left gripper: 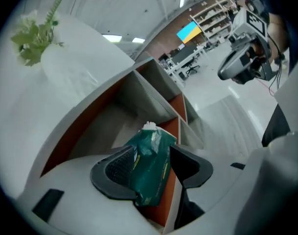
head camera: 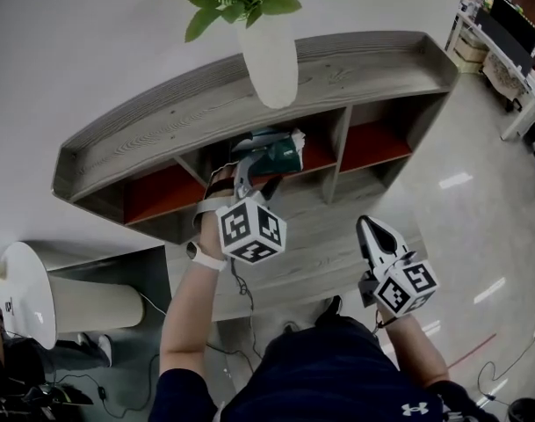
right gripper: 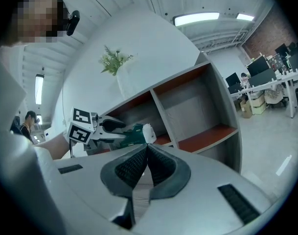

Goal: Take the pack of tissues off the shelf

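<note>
The green pack of tissues (head camera: pixel 279 153) lies at the front of the middle compartment of the grey wooden shelf (head camera: pixel 162 134), white tissue showing at one end. My left gripper (head camera: pixel 256 163) reaches into that compartment. In the left gripper view the pack (left gripper: pixel 151 168) stands tilted between the spread jaws of the left gripper (left gripper: pixel 152 150), the left pad against its edge; no squeeze shows. My right gripper (head camera: pixel 367 225) hangs in front of the shelf to the right, shut and empty. The right gripper view shows its jaws (right gripper: pixel 146 150) together, with the pack (right gripper: pixel 134 134) to the left.
A white vase (head camera: pixel 269 60) with a green plant stands on the shelf's top just above the pack. The compartments on either side have red floors (head camera: pixel 162 192). A round white table (head camera: pixel 25 293) stands at the lower left. Desks (head camera: pixel 513 51) line the far right.
</note>
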`<state>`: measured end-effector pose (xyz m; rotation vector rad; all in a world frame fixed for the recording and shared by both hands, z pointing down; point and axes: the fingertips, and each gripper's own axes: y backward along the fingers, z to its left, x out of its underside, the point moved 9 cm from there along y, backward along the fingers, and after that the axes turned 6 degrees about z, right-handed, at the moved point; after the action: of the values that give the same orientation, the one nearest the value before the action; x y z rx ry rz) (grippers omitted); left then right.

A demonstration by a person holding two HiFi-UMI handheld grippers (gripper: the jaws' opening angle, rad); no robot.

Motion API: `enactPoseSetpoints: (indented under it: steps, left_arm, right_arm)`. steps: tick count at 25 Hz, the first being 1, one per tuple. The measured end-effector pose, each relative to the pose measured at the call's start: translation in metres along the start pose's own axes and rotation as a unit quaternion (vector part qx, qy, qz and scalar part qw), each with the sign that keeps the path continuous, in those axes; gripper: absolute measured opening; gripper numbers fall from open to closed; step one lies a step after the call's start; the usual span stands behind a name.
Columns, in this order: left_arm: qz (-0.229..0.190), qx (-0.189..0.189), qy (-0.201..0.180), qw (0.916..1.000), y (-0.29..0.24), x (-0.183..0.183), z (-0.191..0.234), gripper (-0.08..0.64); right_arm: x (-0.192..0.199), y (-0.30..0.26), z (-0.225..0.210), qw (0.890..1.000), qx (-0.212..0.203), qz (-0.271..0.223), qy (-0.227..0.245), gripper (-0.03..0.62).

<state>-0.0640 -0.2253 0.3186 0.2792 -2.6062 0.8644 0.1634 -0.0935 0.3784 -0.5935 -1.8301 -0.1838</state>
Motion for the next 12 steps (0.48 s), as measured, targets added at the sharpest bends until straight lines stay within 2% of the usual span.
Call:
enactPoseSetpoints:
  steps: [3, 9, 12]
  left_arm:
    - [0.01, 0.043, 0.007, 0.999, -0.016, -0.001, 0.006, 0.241]
    - [0.062, 0.087, -0.048, 0.9931, -0.036, -0.003, 0.014, 0.278]
    - [0.078, 0.107, -0.061, 0.9893, -0.044, -0.001, 0.016, 0.279]
  right_arm:
    - [0.0, 0.003, -0.002, 1.0, -0.002, 0.002, -0.003, 0.012]
    - [0.001, 0.007, -0.011, 1.0, 0.001, -0.004, -0.015, 0.012]
    - [0.004, 0.009, -0.012, 1.0, 0.001, -0.004, -0.023, 0.012]
